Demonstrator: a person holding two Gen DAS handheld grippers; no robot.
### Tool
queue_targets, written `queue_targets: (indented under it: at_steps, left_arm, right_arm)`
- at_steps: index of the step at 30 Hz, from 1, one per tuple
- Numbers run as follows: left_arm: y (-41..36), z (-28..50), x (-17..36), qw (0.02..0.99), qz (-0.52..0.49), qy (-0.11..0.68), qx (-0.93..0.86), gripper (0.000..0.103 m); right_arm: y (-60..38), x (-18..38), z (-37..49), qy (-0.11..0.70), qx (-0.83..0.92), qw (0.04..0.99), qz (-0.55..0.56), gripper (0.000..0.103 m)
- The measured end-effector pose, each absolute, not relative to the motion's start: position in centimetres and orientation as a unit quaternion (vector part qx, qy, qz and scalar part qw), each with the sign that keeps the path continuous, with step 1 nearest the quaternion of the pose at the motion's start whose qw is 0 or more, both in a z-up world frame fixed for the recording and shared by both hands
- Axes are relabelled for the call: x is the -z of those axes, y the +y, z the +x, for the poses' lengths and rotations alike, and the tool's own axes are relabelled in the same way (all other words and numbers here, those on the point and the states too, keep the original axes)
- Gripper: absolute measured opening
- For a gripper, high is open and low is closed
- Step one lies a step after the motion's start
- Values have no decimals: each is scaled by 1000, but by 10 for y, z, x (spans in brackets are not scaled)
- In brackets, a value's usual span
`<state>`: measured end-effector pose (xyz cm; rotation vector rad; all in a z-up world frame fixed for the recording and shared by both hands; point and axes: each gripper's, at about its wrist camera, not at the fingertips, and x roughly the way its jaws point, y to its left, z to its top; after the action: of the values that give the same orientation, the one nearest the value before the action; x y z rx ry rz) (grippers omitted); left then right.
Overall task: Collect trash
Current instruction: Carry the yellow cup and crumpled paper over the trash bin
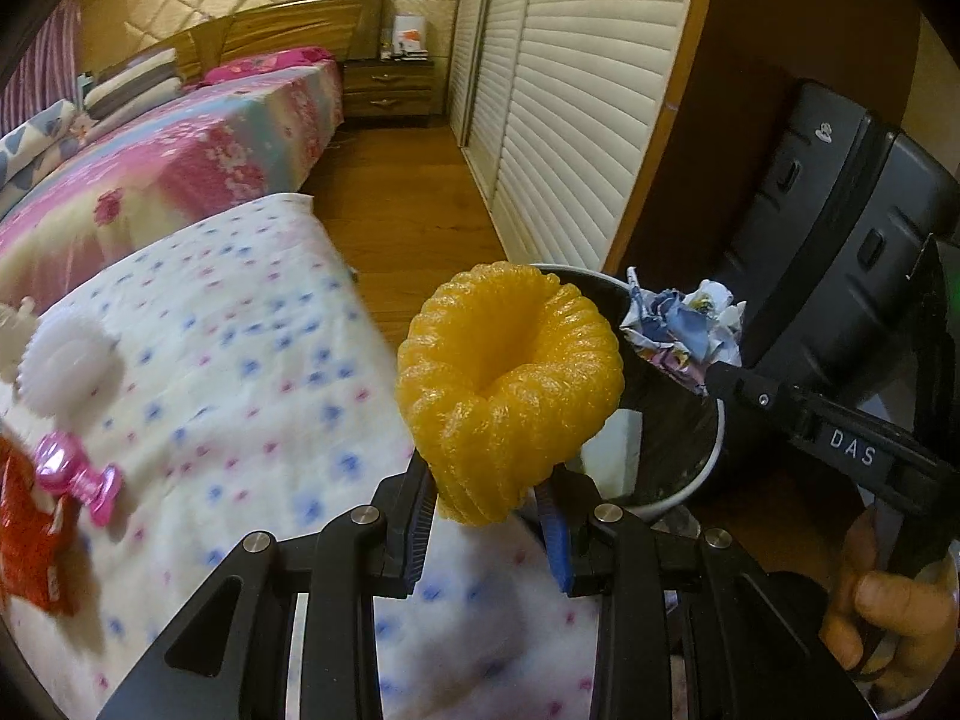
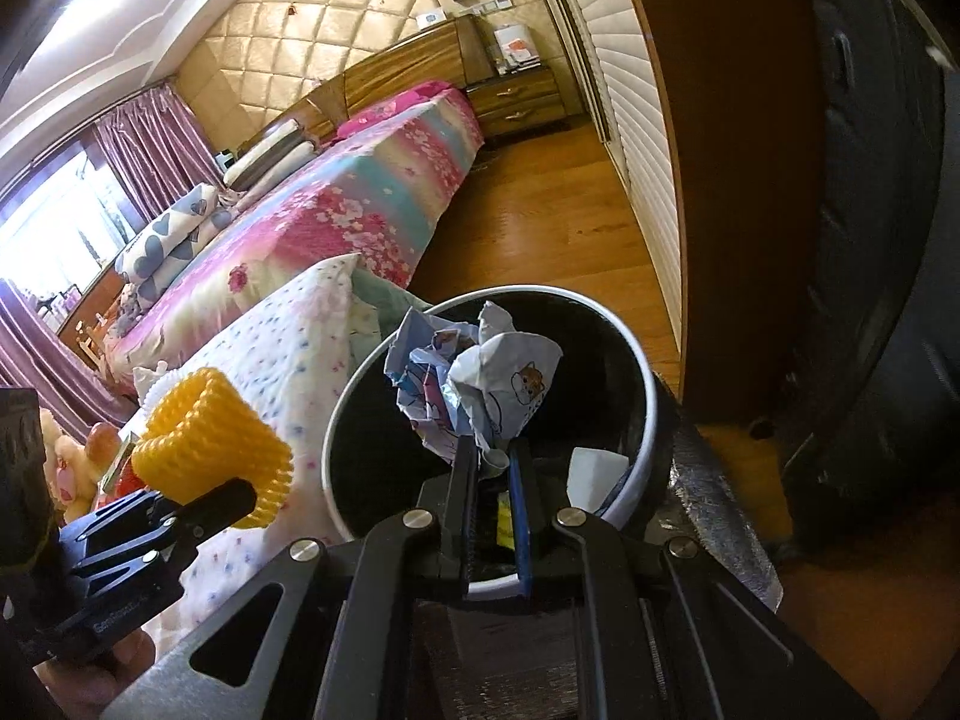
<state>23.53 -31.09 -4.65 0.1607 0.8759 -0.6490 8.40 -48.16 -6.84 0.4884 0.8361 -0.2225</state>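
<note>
Left gripper [image 1: 489, 516]: we have it pinching the lower end of the yellow foam net sleeve [image 1: 510, 390], which stands up out of the jaws.
Right gripper [image 2: 493, 483]: our fingers are pressed nearly together on the bottom edge of the crumpled printed wrapper [image 2: 480, 384]; the paper fans out above the tips.
Bin [image 2: 651, 408]: a white-rimmed, dark-lined trash bin sits directly below and ahead of our right fingertips, so the wrapper hangs over its mouth. From our left gripper it lies ahead and to the right, just behind the sleeve.
Already in the bin: a pale scrap [image 2: 594, 477] against the inner wall, right of our right fingers; something yellow shows lower down, too hidden to name.
Left to collect: behind and to the left of our left gripper, on the dotted blanket [image 1: 252, 372], lie a white frilly piece [image 1: 66, 363], a pink shiny wrapper [image 1: 78, 474] and a red packet [image 1: 30, 528].
Progress: we judge the task partway through, with two pieces in hand and not yet dropped, and three on the blanket.
</note>
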Motion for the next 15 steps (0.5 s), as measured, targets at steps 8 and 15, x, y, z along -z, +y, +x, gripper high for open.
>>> queue_targets:
  at_steps: [8, 15]
  left_arm:
    - [-336, 247, 54, 843, 86, 428, 314, 31]
    - [-348, 250, 60, 836, 90, 437, 319, 39]
  right_arm:
    - [-493, 73, 88, 407, 110, 874, 241, 10]
    - [-502, 79, 92, 412, 113, 868, 254, 14]
